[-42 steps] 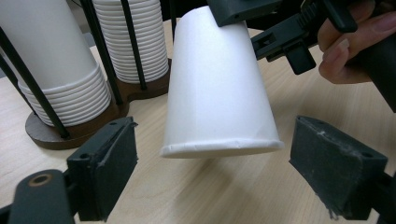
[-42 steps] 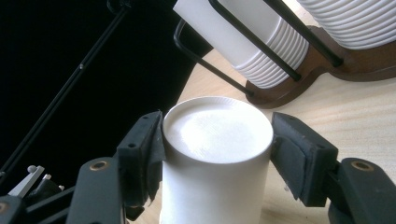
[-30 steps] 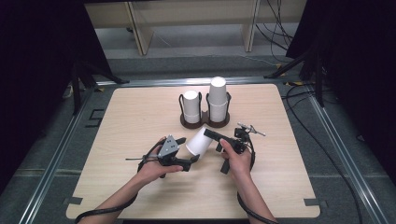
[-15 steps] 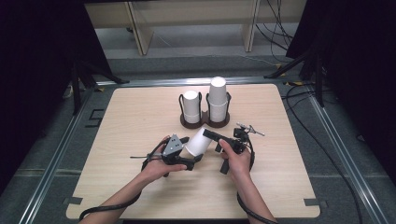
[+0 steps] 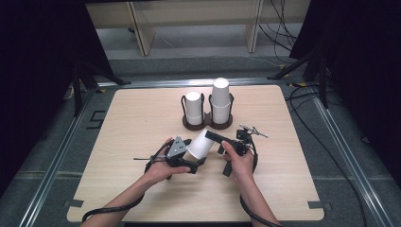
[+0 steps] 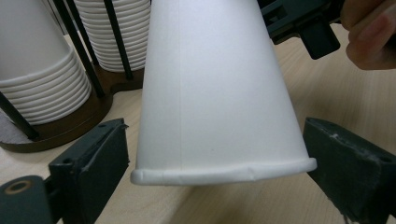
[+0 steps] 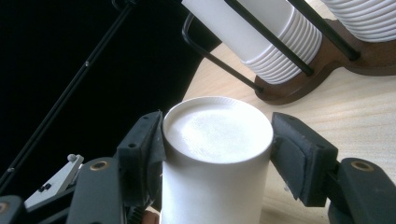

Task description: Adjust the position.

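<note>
Here, single white paper cup [image 5: 201, 144] held tilted above near-centre of light wooden desk [image 5: 132, 123]. Right gripper [image 5: 215, 137] pinches cup's closed base. Left gripper [image 5: 193, 163] wide open, pads flanking rim, not touching. Dark wooden two-stack cup holder [image 5: 208, 124] just beyond.

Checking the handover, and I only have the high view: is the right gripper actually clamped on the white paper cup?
Observer: Yes. In the right gripper view, both pads of the right gripper meet the white paper cup just below its closed base.
Operator: Left one clamped as well?
Observer: No. In the left gripper view, the left gripper straddles the cup's rolled rim, with a sliver of gap at one jaw.
Operator: Rim damaged?
Observer: It has a small kink on its near edge.
</note>
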Motion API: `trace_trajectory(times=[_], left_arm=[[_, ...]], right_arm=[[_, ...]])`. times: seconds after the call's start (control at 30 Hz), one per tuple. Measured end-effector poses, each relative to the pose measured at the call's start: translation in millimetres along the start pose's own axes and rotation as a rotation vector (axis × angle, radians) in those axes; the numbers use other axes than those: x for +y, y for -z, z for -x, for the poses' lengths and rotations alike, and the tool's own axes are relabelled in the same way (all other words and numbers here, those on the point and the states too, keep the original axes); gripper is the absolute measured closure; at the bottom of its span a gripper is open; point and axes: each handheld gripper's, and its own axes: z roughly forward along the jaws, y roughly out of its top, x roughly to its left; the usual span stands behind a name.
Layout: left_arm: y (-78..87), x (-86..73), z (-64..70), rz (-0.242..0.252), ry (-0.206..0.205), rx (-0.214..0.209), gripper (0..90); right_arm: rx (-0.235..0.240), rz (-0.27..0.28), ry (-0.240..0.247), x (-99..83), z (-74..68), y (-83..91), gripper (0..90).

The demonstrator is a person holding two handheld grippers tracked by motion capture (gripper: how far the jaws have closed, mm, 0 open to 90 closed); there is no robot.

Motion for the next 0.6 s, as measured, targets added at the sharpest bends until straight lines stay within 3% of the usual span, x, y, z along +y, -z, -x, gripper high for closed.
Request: trace_trajectory(times=[0.03, 0.17, 0.2, 0.23, 0.27, 0.37, 0.4, 0.47, 0.5, 0.6], left_arm=[[-1.0, -0.4, 0.1, 0.009, 0.004, -0.002, 7.7], [-1.4, -0.3, -0.1, 0.001, 0.0, -0.002, 8.4], [-2.7, -0.7, 0.5, 0.015, 0.011, -0.005, 8.5], [-2.3, -0.5, 0.1, 0.01, 0.004, -0.004, 8.6], [-1.8, -0.1, 0.1, 0.002, 0.0, -0.003, 8.9], [-2.2, 0.2, 0.3, 0.002, 0.002, -0.003, 9.3], [-2.5, 0.1, 0.4, 0.001, 0.003, -0.005, 9.5], [-3.8, -0.5, 0.5, 0.007, 0.0, -0.012, 10.2], [-3.9, -0.6, 0.5, 0.007, 0.0, -0.011, 10.4], [-4.0, -0.5, 0.7, 0.009, 0.003, -0.01, 11.7]], right_arm=[[0.032, 0.0, 0.002, 0.0, 1.1, 0.1, 37.3], [0.028, 0.004, 0.0, 0.3, 1.1, -0.2, 37.3], [0.036, 0.003, -0.023, -0.1, -0.2, -0.1, 37.3], [0.032, 0.004, 0.002, 0.3, 1.2, -0.2, 37.3], [0.038, -0.004, -0.026, -0.1, -0.4, 0.0, 37.3], [0.031, -0.009, -0.029, -0.1, -0.2, -0.3, 37.3], [0.032, -0.007, -0.004, 0.1, 1.0, 0.1, 37.3], [0.024, -0.009, -0.006, 0.1, 0.4, 0.2, 37.3], [0.035, -0.015, -0.041, -0.4, -1.4, 0.3, 37.3], [0.032, -0.01, -0.03, -0.2, -0.2, -0.3, 37.3]])
